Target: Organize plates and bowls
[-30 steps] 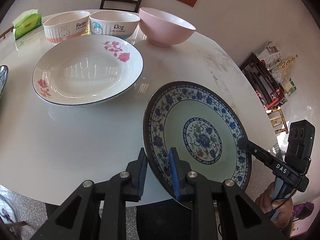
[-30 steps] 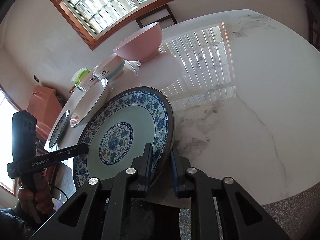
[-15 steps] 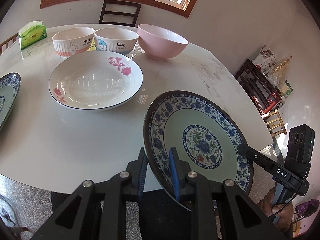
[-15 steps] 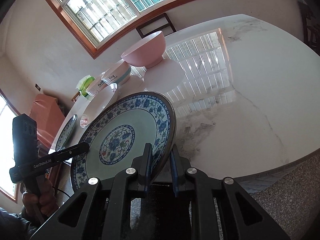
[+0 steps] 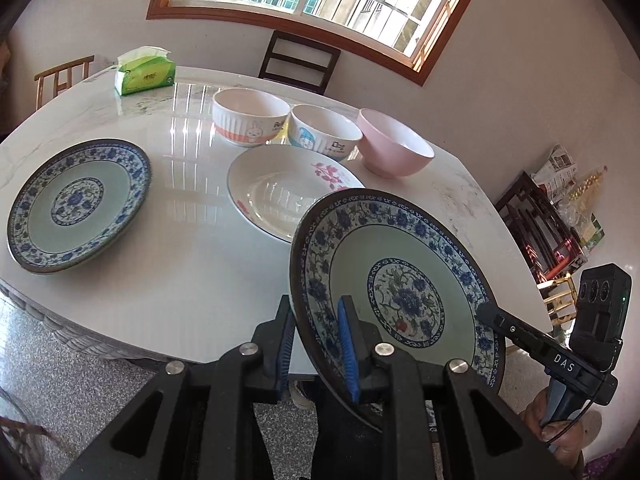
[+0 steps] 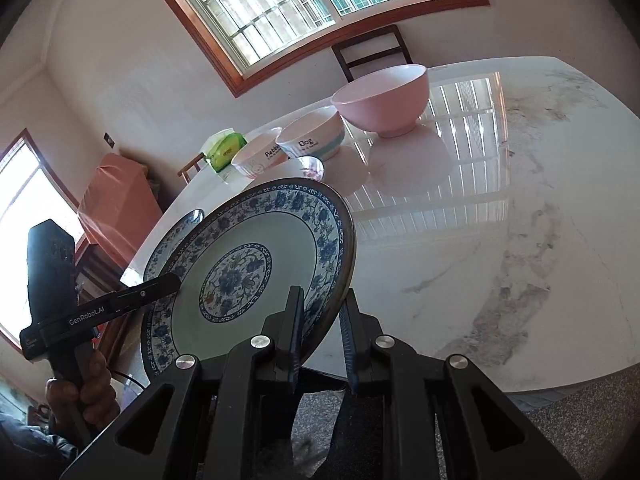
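You clamp blue-patterned plate [image 5: 400, 280] at opposite rims, left gripper [image 5: 316, 344] and right gripper [image 6: 322, 332] both shut on it (shared load, prevents tipping); matching plate [image 5: 78, 204] likely stacking target.

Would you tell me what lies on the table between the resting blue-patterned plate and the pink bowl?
The white floral plate, shown in the left wrist view.

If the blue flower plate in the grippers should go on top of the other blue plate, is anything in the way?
Nothing visible blocks it. The held plate is lifted near the table's edge, and the matching plate lies bare to its left, with only open tabletop between. The white rose plate sits farther back, off that path.
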`<state>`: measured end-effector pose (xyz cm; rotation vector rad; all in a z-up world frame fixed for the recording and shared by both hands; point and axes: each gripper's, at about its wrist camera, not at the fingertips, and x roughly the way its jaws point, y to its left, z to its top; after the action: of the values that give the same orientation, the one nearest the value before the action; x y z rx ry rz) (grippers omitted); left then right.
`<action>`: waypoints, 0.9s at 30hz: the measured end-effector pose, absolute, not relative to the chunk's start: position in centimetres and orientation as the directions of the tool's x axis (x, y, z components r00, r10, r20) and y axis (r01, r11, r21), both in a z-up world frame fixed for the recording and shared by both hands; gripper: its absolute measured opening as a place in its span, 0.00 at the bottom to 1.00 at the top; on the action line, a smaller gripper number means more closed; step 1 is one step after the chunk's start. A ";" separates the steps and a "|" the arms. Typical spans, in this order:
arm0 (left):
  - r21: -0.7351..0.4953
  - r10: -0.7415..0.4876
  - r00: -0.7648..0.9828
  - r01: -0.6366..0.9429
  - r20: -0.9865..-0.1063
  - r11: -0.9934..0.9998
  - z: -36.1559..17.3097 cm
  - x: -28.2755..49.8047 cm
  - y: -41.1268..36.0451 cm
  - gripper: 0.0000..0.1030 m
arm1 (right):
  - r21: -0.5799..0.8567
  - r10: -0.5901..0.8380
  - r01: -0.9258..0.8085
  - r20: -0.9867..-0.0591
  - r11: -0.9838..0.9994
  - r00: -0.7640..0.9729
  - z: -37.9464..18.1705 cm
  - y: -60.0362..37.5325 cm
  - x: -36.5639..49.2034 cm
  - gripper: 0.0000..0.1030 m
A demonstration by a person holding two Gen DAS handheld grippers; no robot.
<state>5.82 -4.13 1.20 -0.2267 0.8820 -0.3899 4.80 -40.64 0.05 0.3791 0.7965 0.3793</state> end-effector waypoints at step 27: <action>-0.326 -0.120 0.685 -0.180 -0.719 0.928 0.4 12.4 18.7 0.22 | 0.382 0.610 -0.504 -0.661 0.775 0.437 -0.4 -16.0 18.7 0.19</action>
<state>12.40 18.70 0.41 -0.3906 0.8212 0.0346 18.66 -15.97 -0.35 0.1352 0.8774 0.6951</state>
